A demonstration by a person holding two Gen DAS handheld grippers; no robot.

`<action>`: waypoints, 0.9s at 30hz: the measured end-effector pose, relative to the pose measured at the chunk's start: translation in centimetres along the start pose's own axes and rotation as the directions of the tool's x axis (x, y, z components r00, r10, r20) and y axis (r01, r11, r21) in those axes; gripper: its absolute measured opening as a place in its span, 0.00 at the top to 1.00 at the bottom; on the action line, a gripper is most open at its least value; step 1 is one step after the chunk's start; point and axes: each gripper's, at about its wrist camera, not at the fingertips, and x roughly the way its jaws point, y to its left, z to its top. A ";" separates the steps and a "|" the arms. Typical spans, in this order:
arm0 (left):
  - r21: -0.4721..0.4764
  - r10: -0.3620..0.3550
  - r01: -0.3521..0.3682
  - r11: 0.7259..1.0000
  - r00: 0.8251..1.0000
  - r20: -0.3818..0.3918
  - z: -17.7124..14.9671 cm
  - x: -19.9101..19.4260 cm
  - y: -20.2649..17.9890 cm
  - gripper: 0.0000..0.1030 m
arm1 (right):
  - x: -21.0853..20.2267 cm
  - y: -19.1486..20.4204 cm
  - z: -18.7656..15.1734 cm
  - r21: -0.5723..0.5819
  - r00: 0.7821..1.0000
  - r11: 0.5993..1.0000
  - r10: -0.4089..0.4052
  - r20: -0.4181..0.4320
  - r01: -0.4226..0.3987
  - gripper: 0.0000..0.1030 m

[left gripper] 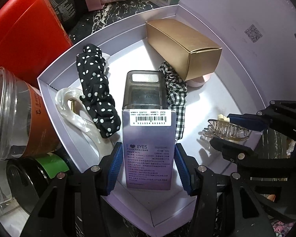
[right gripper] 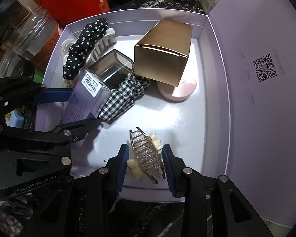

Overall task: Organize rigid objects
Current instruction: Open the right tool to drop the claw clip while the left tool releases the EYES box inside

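A lilac open box holds the items. My left gripper is shut on a purple "I love EYES" carton with a smoky clear top; the carton also shows in the right wrist view, held by the left gripper. My right gripper is shut on a clear hair claw clip with cream decoration, low over the box floor; it also shows in the left wrist view, held by the right gripper.
In the box lie a gold carton, a pink round case, a gingham scrunchie, a polka-dot scrunchie and a white claw clip. Outside stand a clear jar, a red container and a dark jar.
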 end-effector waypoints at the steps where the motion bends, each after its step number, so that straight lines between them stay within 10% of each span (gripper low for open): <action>1: 0.001 0.001 -0.001 1.000 1.000 -0.001 0.0 0.0 0.0 0.50 | 0.0 0.0 -0.1 -0.006 1.000 1.000 -0.001 -0.003 0.001 0.66; 27: -0.092 0.113 -0.106 0.990 0.991 0.077 -1.2 -5.3 0.2 0.38 | -4.9 -0.2 -3.1 -0.052 0.996 0.998 -0.023 0.083 0.027 0.41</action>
